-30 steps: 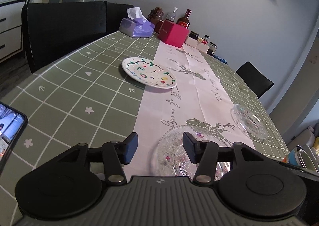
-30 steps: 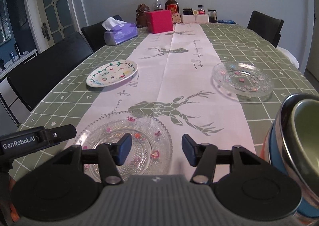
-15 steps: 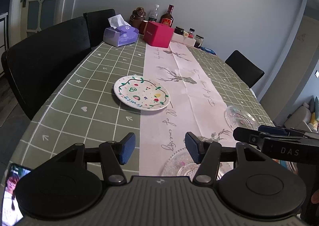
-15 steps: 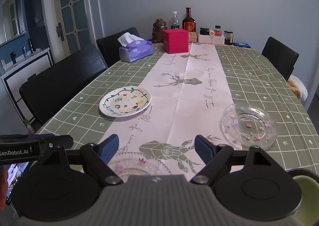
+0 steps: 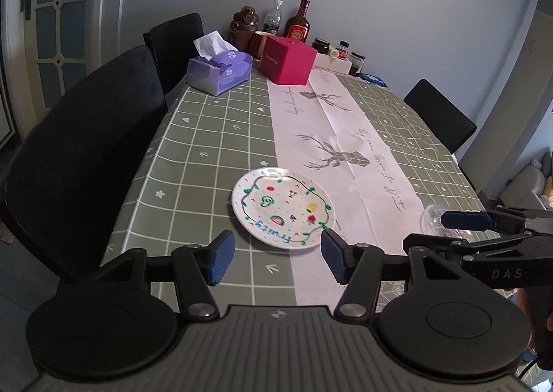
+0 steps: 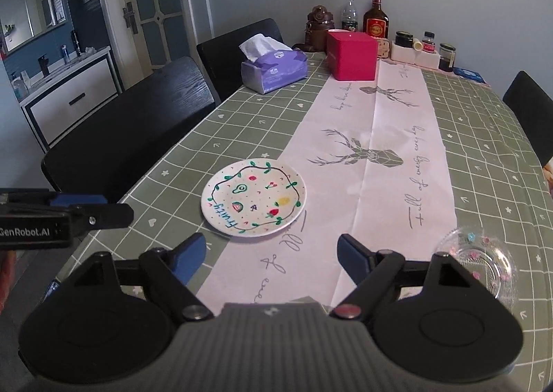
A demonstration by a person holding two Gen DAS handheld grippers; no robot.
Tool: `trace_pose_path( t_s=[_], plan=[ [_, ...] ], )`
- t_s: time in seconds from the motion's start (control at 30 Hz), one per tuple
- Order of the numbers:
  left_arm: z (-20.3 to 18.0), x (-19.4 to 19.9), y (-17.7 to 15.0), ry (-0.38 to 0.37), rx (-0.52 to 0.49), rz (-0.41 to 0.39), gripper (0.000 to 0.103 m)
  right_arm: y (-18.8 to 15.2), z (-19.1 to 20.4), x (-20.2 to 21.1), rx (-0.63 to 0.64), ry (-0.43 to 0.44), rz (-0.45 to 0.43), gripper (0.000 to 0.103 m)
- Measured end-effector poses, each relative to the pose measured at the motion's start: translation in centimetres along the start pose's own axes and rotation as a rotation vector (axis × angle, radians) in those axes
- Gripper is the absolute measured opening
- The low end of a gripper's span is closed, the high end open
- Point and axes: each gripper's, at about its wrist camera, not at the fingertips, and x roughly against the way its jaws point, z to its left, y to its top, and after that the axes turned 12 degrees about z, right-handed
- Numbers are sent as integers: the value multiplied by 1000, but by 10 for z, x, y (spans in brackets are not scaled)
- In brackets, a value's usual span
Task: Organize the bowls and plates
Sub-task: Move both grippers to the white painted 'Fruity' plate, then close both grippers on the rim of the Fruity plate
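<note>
Left gripper: jaws apart, empty. Right gripper: jaws just widened, nothing between them. Beyond both, painted fruit plate lies flat straddling the runner's left edge. Glass plate sits right. Tissue box stands far back.

We looked from two fisheye cameras, each mounted just behind a hand-held gripper and aimed forward and downward along its two blue-padded fingers. The left wrist view sat above the near end of the long table covered in green checked cloth, facing its length toward the grey wall. The right wrist view looked the same way from slightly further right. Both shared the white round ceramic plate painted with fruits close ahead, the pale pink runner printed with deer, and the pink cube box far off. Each camera caught the other gripper at its edge.
</note>
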Motion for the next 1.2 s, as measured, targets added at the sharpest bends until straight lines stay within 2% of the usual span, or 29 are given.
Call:
trace_pose_path(
  t_s=[0.13,0.43,0.57,0.63,0.77,0.87,1.0,1.2],
  plan=[
    [12,-10,18,28,-5,5,67,17,1,-19,20,10,-3,82],
    [38,-53,40,15,61,68,67,41,-12,-66,-38,44,48,80],
    [46,-74,47,20,76,86,67,53,-28,-91,-134,62,134,62],
    [51,-84,49,18,98,97,67,58,-37,-104,-192,84,170,57],
    [57,-104,52,-1,138,111,66,63,-48,-125,-257,121,206,42],
    [59,-117,53,-30,157,120,66,64,-52,-136,-294,130,228,41],
    [56,-133,53,-18,147,149,60,64,-56,-146,-309,127,241,40],
    [60,-149,52,-13,137,187,59,60,-67,-157,-353,169,272,35]
  ],
)
